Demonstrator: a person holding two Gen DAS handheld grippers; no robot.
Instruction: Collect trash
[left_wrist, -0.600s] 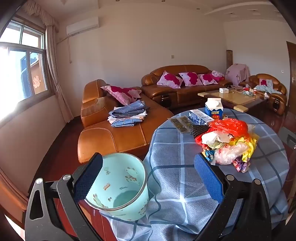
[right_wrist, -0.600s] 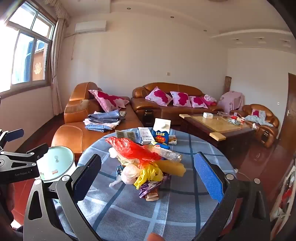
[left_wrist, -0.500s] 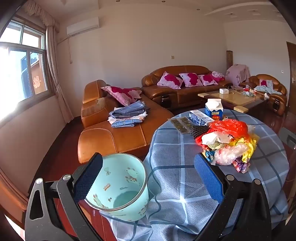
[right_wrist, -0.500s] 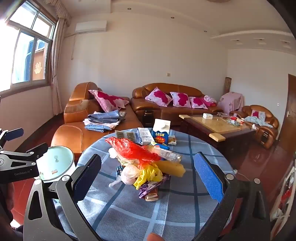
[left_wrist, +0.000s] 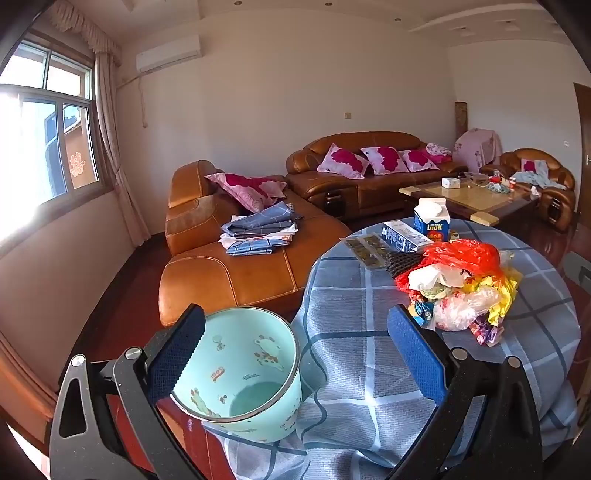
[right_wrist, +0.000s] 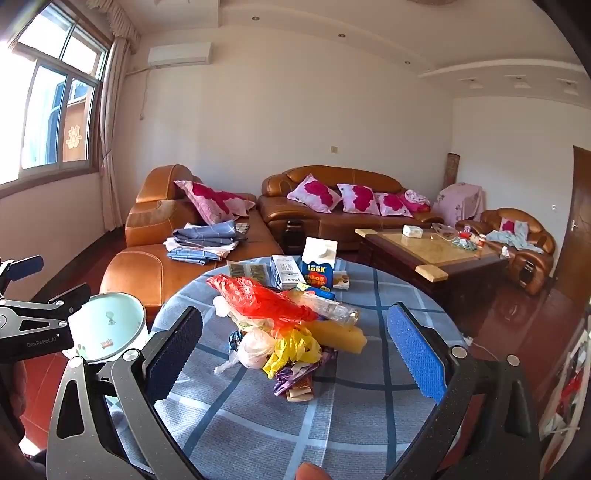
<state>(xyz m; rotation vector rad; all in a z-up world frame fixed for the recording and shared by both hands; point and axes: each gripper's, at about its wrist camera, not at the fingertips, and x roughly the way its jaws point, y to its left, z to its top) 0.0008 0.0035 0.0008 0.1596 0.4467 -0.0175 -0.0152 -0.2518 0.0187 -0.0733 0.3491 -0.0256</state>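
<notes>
On the near table (right_wrist: 369, 424), the light, crumpled trash pile (right_wrist: 288, 332) is best pinched at its red bag (right_wrist: 266, 299); both grippers (right_wrist: 291, 350) (left_wrist: 295, 358) are spread wide, empty.

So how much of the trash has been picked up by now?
Nothing looks collected: the mint bin seems empty. Nothing is in hand either; the left claw and right claw are both open. The whole trash pile remains on the table.
</notes>
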